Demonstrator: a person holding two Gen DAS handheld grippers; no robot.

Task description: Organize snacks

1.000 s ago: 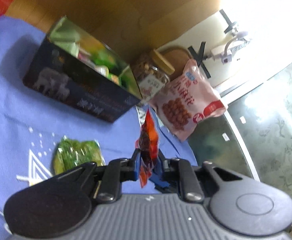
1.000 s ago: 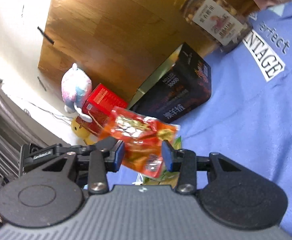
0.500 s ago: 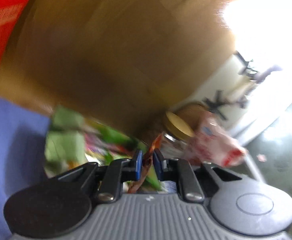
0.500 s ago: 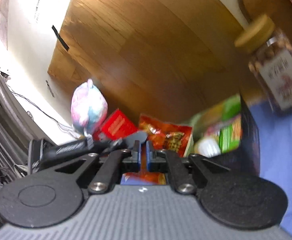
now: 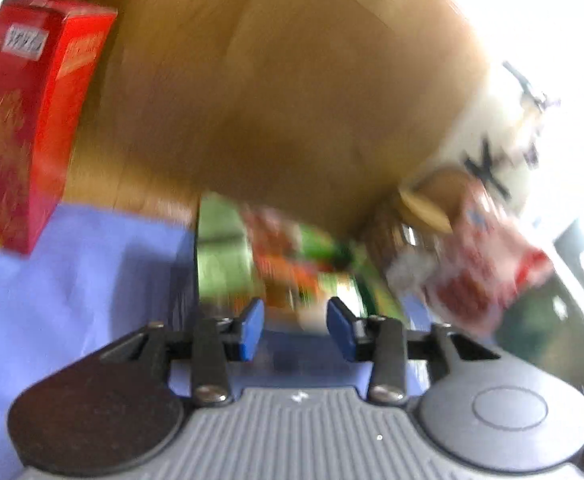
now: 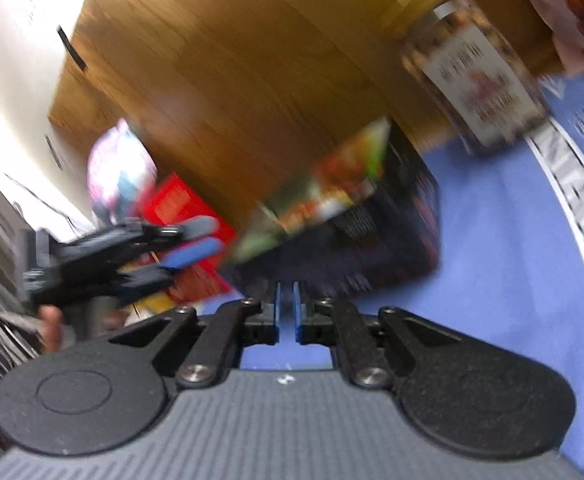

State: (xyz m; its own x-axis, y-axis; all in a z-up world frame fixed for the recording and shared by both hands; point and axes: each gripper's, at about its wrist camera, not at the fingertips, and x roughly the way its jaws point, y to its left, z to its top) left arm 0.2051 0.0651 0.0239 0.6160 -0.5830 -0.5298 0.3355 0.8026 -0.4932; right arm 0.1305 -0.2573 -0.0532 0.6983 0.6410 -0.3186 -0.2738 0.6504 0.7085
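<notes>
The scene is blurred by motion. A dark snack box (image 5: 190,280) stands open on the blue cloth, filled with green and red packets (image 5: 288,256). My left gripper (image 5: 295,320) hangs just before the box; its jaws are opening and nothing shows between the blue pads (image 5: 252,330). In the right wrist view the same box (image 6: 395,240) lies ahead with its packets (image 6: 323,196) showing. My right gripper (image 6: 286,292) is shut in front of it with nothing between its pads. The left gripper (image 6: 196,240) also appears there at the left, pads apart.
A red carton (image 5: 32,120) stands left of the box, with a pastel plush toy (image 6: 120,172) behind it. A nut jar (image 6: 475,76) and a pink-white snack bag (image 5: 479,272) stand to the right. Blue cloth (image 6: 511,260) covers the table below a wooden panel.
The red packet has left my left gripper, whose jaws have parted. The red-orange packet once between my right jaws is gone and they have shut. Both grippers have moved in on the box.
</notes>
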